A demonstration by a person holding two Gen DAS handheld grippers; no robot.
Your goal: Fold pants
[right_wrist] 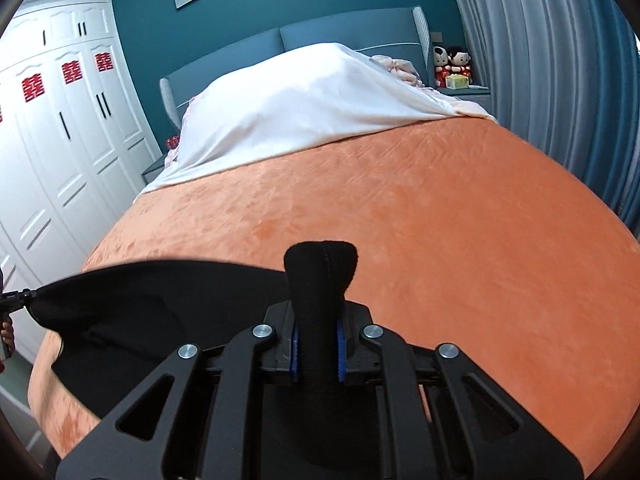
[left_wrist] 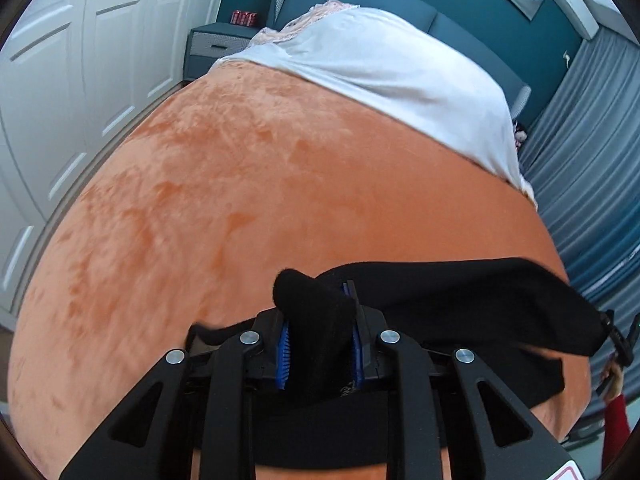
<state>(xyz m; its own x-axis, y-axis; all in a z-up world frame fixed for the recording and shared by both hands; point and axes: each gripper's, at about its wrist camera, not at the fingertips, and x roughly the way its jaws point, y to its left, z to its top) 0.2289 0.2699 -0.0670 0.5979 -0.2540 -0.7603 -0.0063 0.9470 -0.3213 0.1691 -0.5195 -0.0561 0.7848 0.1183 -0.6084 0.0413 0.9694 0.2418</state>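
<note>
Black pants (left_wrist: 460, 296) hang stretched between my two grippers above the orange bedspread (left_wrist: 280, 184). My left gripper (left_wrist: 320, 340) is shut on one end of the pants, a bunched fold poking up between the blue pads. The cloth runs to the right, where the other gripper shows at the edge (left_wrist: 618, 336). My right gripper (right_wrist: 318, 344) is shut on the other end of the pants (right_wrist: 160, 304), which spread out to the left toward the left gripper (right_wrist: 12, 300). The part below both grippers is hidden.
The bed has a white sheet (right_wrist: 304, 100) heaped over the pillows by a teal headboard (right_wrist: 348, 36). White wardrobes (right_wrist: 48, 152) stand to the left of the bed, grey curtains (right_wrist: 560, 60) to the right. Nightstands (left_wrist: 220, 46) flank the headboard.
</note>
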